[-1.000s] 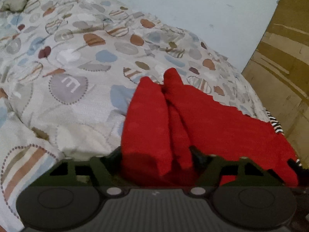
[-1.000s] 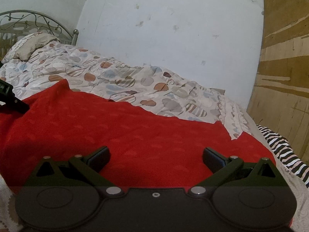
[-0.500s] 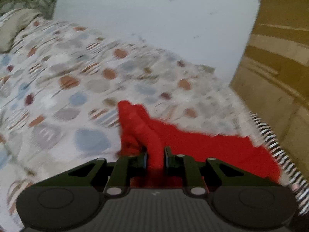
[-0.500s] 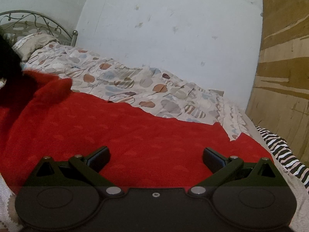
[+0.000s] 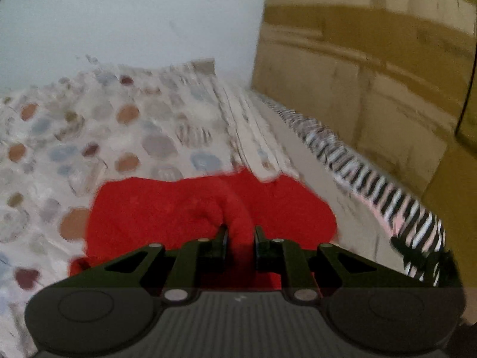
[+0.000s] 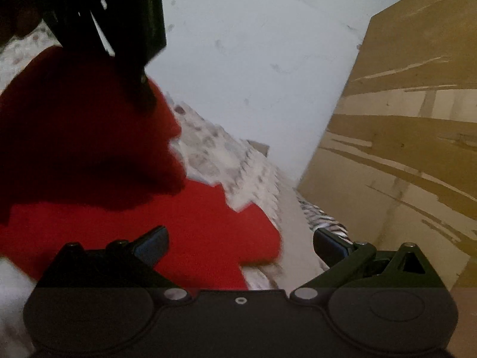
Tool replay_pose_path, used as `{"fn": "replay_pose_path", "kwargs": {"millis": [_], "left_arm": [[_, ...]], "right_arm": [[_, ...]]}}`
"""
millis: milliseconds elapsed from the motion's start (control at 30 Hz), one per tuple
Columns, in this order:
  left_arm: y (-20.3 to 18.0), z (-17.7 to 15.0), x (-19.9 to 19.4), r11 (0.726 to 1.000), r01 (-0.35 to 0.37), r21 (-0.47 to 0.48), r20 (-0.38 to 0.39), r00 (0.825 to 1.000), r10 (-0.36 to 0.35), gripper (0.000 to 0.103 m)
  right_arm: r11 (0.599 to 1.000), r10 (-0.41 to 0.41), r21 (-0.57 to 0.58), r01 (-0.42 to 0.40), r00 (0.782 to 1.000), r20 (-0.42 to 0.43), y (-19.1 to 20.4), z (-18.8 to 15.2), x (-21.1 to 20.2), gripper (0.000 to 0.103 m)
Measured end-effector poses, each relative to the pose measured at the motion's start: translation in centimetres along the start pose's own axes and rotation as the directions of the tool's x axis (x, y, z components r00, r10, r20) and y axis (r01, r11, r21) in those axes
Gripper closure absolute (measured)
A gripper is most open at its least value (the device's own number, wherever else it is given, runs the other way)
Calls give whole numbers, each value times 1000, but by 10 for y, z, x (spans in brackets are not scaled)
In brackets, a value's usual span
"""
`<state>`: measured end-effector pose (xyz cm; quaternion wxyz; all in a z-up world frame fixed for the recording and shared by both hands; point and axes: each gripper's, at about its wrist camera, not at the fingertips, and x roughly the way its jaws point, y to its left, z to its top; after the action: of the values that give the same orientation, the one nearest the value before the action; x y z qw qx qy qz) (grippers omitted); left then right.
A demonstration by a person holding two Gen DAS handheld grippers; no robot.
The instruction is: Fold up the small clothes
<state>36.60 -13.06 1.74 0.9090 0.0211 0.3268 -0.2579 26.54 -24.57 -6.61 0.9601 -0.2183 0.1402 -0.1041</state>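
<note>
A red knit garment [image 5: 167, 208] lies on the patterned bedspread [image 5: 89, 137]. My left gripper [image 5: 240, 235] is shut on a bunched fold of the red garment and holds it lifted above the rest of the cloth. In the right wrist view the left gripper [image 6: 140, 89] shows at the upper left, with the raised red fold [image 6: 89, 137] hanging over the flat part of the garment [image 6: 208, 232]. My right gripper [image 6: 240, 241] is open and empty, just above the garment's right edge.
A brown wooden panel [image 6: 402, 149] stands close on the right. A zebra-striped cloth [image 5: 372, 185] runs along the bed's right edge. A pale wall [image 6: 253, 59] is behind the bed.
My left gripper closed on the red fold, lifted it and carried it to the right over the garment. My right gripper stayed open and swung to the right.
</note>
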Motion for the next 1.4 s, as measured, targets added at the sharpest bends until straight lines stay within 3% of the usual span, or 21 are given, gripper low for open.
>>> {"fn": "replay_pose_path", "kwargs": {"millis": [100, 267, 333, 400, 500, 667, 767, 867, 1033, 1167, 1267, 1333, 1400], "left_arm": [[-4, -20, 15, 999, 14, 31, -36, 999, -13, 86], [0, -23, 6, 998, 52, 24, -5, 999, -52, 77], [5, -18, 1, 996, 88, -9, 3, 996, -88, 60], [8, -12, -7, 991, 129, -46, 23, 991, -128, 30], [11, -9, -25, 984, 164, -65, 93, 983, -158, 13], [16, -24, -68, 989, 133, -67, 204, 972, -117, 1], [22, -46, -90, 998, 55, -42, 246, 968, -43, 1], [33, -73, -100, 998, -25, -58, 222, 974, 37, 1], [57, -109, -105, 992, -58, -111, 167, 983, 76, 1], [71, -114, -98, 987, -97, -129, 157, 981, 117, 1], [79, -109, -84, 989, -88, -120, 152, 983, 106, 1], [78, -104, -73, 993, -74, -89, 145, 986, 87, 1], [75, -102, -64, 998, -56, -42, 140, 988, 62, 1]], "right_arm": [[998, 28, 62, -29, 1000, 9, -14, -16, 1, 0], [987, 56, 150, -59, 998, 29, -21, -24, 12, 0], [982, 59, 179, -64, 998, 32, -25, -26, 15, 0], [977, 63, 202, -67, 998, 29, -26, -27, 14, 0], [975, 67, 209, -70, 998, 21, -22, -29, 8, 0], [976, 82, 204, -83, 997, 16, -22, -30, -2, 0], [967, 109, 230, -108, 994, 8, -27, -31, -1, 0], [959, 134, 252, -129, 991, -1, -30, -31, 0, 0], [943, 151, 288, -170, 985, 86, -43, -30, -16, 0], [931, 207, 276, -238, 969, 137, -54, -18, -29, 0], [869, 317, 349, -351, 936, 152, -66, 2, -22, 0], [785, 413, 434, -443, 895, 167, -76, 17, -8, 0], [664, 521, 533, -524, 836, 172, -83, 31, 16, 0]]}}
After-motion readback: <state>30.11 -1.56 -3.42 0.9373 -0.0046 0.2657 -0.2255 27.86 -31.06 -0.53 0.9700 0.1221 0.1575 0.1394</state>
